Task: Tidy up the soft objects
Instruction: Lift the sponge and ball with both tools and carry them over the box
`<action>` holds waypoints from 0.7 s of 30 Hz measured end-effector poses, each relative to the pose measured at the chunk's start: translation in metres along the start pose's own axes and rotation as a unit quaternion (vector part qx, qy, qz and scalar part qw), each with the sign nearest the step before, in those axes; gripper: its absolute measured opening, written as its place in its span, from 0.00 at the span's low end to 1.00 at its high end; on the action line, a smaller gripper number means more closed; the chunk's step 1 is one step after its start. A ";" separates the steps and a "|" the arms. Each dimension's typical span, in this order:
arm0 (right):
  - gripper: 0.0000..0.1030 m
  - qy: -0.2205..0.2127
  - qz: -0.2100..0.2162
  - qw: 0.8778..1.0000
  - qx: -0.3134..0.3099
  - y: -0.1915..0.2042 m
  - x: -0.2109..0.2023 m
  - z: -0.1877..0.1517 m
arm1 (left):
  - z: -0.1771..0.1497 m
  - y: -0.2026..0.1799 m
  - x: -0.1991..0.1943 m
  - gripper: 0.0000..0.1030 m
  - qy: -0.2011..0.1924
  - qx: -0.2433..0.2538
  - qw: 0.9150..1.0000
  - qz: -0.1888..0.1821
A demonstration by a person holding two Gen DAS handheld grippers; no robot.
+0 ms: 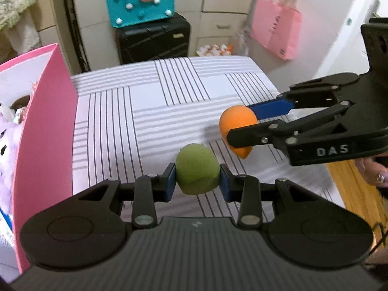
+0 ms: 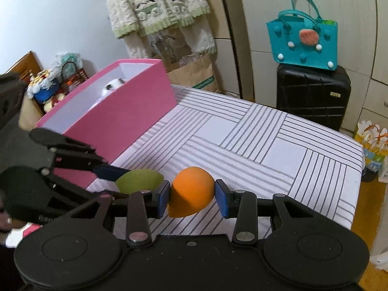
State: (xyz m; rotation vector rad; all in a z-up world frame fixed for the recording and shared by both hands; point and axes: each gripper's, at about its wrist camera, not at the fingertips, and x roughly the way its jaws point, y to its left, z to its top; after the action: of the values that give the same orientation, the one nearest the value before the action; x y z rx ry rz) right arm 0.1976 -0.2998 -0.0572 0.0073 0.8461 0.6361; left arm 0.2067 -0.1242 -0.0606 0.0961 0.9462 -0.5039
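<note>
My left gripper [image 1: 197, 178] is shut on a green egg-shaped sponge [image 1: 197, 168], held above the striped table cover [image 1: 150, 111]. My right gripper [image 2: 191, 197] is shut on an orange teardrop sponge [image 2: 191, 192], also held above the cover. In the left wrist view the right gripper [image 1: 242, 123] with the orange sponge [image 1: 232, 121] is to the right and a little farther off. In the right wrist view the left gripper [image 2: 131, 180] with the green sponge [image 2: 139, 180] is close on the left. A pink box [image 2: 126, 111] stands at the table's left with plush toys [image 1: 7, 140] inside.
A black suitcase [image 2: 312, 99] with a teal felt bag [image 2: 303, 46] on top stands beyond the table. A pink paper bag [image 1: 276, 29] hangs on the right. Fluffy garments [image 2: 157, 7] hang on the wall behind the box. The pink box wall [image 1: 46, 145] is close on my left.
</note>
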 end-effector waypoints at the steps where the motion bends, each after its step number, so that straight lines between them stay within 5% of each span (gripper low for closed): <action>1: 0.44 0.001 0.003 1.000 -0.001 0.004 -0.005 -0.002 | -0.002 -0.001 -0.004 0.35 0.005 0.003 1.000 -0.005; 11: 0.45 0.015 0.024 0.999 -0.023 0.052 -0.043 -0.010 | -0.022 0.007 -0.057 0.35 0.033 0.025 0.998 -0.038; 21: 0.45 0.003 0.060 0.997 -0.057 0.109 -0.051 0.010 | -0.046 0.034 -0.120 0.35 0.000 0.013 0.998 -0.055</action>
State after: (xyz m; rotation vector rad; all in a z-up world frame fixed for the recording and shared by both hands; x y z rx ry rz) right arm 0.1220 -0.2353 0.0125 -0.0470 0.8184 0.7975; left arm 0.1301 -0.0359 0.0025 0.0674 0.9477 -0.6171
